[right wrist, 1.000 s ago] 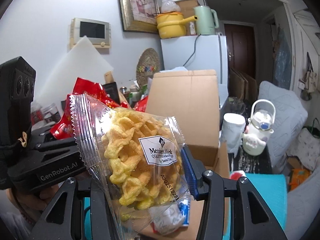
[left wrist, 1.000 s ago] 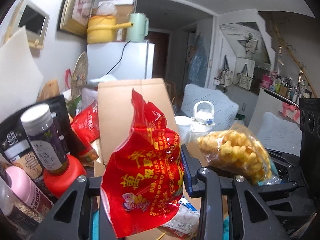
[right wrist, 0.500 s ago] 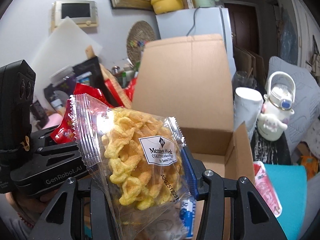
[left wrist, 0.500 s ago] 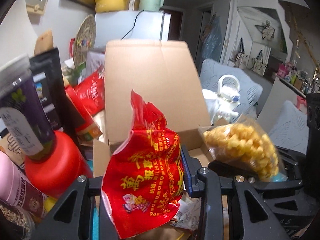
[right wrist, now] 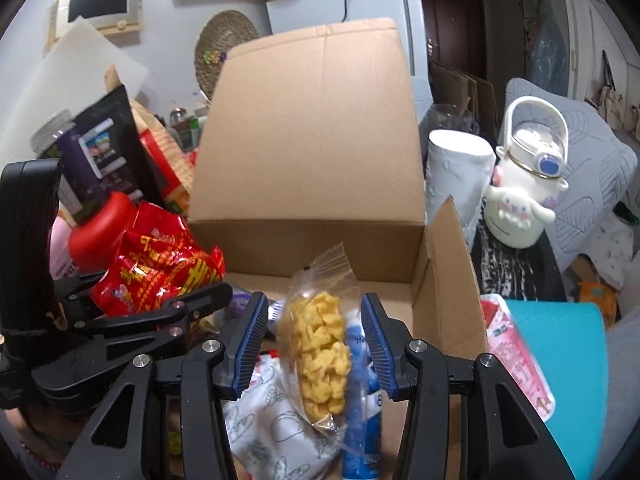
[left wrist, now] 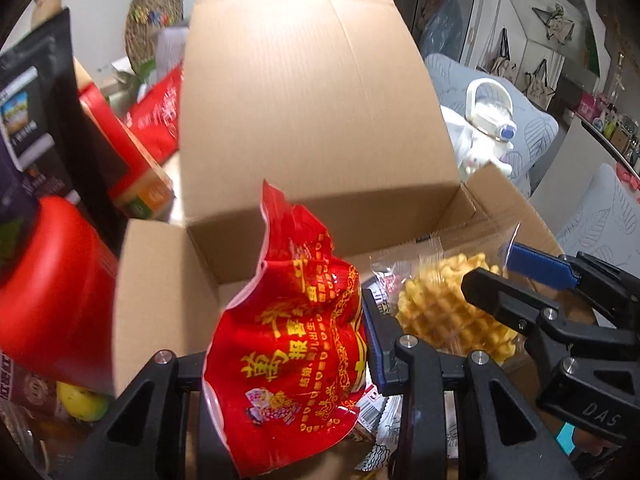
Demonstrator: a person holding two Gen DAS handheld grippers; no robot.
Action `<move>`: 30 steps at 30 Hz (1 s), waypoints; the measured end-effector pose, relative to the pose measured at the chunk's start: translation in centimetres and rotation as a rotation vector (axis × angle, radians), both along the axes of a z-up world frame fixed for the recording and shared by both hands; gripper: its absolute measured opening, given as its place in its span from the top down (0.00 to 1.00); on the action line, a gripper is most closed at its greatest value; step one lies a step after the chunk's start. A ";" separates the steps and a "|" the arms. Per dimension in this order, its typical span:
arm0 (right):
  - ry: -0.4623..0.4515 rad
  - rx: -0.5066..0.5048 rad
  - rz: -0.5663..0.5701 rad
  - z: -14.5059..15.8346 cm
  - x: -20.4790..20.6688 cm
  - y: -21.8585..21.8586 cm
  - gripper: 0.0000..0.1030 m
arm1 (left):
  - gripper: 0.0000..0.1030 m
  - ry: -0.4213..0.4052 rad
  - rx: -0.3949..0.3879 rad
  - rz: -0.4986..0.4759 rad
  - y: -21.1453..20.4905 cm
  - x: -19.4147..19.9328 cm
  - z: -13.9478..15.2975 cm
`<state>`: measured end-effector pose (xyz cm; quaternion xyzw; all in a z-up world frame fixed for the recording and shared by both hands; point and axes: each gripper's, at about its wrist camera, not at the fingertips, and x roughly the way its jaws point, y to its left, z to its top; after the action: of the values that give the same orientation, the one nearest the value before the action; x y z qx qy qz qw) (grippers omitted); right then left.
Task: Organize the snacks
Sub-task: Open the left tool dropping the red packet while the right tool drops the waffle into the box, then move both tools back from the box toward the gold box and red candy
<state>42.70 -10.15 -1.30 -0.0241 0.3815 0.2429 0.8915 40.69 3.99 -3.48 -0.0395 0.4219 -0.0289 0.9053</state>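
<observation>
**Two snack bags going into the cardboard box [right wrist: 304, 148].**
The left gripper [left wrist: 288, 364] is clamping the red bag [left wrist: 288, 344]; the right gripper [right wrist: 314, 340], jaws wide, is straddling the clear waffle-snack bag [right wrist: 316, 344] over the box. Both bags look light, crinkly, crushable; sealed edges suit gripping best.

red jar [left wrist: 48, 292] blurred, left tongs' [left wrist: 288, 364] pads hidden
</observation>
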 end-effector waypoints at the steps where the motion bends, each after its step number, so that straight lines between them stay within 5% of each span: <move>1: 0.002 -0.001 -0.003 0.0 0.1 -0.1 0.53 | 0.65 0.005 0.001 0.000 0.1 0.0 0.0; 11: 0.026 -0.021 -0.007 -0.3 0.2 -0.2 0.47 | 0.60 0.035 0.066 0.034 -0.5 0.4 -0.3; 13: 0.025 -0.029 -0.007 -0.1 0.1 -0.2 0.46 | 0.34 0.006 0.093 0.041 -0.8 0.0 0.3; 15: 0.015 -0.034 -0.009 0.1 -0.1 -0.4 0.45 | 0.26 -0.016 0.114 0.055 -0.8 -0.2 0.7; 30: -0.070 0.002 -0.015 3.8 -2.9 -1.8 0.42 | 0.26 -0.088 0.092 0.069 -0.6 -2.6 4.1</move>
<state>39.77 -11.92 2.51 -0.0290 0.3500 0.2355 0.9062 38.11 3.44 0.58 -0.0111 0.3807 0.0200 0.9244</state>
